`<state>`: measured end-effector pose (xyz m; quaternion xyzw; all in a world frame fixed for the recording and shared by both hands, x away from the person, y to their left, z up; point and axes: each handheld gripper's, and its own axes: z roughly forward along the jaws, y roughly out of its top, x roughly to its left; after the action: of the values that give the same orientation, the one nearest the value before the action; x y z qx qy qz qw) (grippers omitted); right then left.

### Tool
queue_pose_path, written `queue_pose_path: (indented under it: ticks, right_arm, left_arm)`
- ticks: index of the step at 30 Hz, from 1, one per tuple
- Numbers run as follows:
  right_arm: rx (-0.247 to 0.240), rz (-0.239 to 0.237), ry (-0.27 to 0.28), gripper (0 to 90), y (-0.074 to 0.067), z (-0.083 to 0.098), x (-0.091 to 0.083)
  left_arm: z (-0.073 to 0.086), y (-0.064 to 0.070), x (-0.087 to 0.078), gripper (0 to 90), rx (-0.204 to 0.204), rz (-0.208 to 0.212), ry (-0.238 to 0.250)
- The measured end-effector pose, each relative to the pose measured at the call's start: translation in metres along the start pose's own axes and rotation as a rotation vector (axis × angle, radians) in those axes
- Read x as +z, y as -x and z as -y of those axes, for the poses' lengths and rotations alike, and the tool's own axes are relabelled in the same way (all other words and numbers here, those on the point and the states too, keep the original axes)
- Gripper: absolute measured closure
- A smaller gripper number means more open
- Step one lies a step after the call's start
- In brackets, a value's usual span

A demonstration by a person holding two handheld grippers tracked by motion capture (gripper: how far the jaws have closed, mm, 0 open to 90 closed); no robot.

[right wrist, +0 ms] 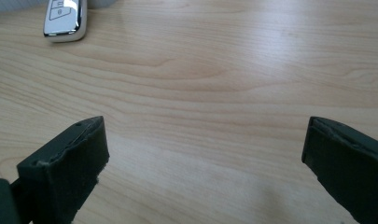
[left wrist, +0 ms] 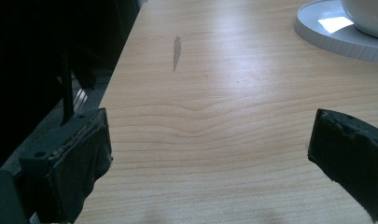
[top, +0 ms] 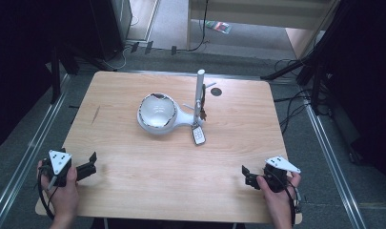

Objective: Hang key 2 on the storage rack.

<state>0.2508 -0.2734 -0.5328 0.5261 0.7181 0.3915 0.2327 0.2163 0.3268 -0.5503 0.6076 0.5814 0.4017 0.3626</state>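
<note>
While both lie wide open and empty, each hand-held gripper [top: 88,164] [top: 248,175] rests near the table [top: 133,191] edge.

The high view looks forward and down over the whole pale wooden worktop [top: 133,162]. Each gripper view skims low and close across that worktop, the right one sharing the silver-white key fob [right wrist: 65,18] [top: 198,135].
</note>
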Motion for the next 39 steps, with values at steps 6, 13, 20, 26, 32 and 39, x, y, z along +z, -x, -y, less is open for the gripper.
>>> queue_pose_path:
  ticks: [6, 13, 20, 26, 32, 39]
  right_arm:
    - [0.018, 0.015, 0.012, 0.5, 0.01, 0.009, -0.01]
    - [0.024, 0.022, -0.004, 0.5, 0.017, 0.019, -0.016]
    - [0.033, 0.03, 0.002, 0.5, 0.021, 0.025, -0.023]
    - [0.041, 0.041, 0.005, 0.5, 0.027, 0.031, -0.029]
    - [0.048, 0.057, 0.007, 0.6, 0.034, 0.038, -0.035]
    - [0.062, 0.071, 0.039, 1.7, 0.042, 0.044, -0.042]
  left_arm:
    - [0.0, 0.0, 0.0, 0.0, -0.002, -0.001, 0.0]
    - [0.0, 0.0, 0.0, 0.0, 0.0, -0.001, -0.001]
    - [0.0, 0.0, 0.0, 0.0, 0.002, 0.0, -0.001]
    - [0.0, 0.0, 0.0, 0.0, 0.0, 0.0, -0.001]
    - [0.0, 0.0, 0.0, 0.0, 0.004, 0.0, -0.002]
    - [0.0, 0.001, 0.0, 0.0, 0.006, 0.0, 0.002]
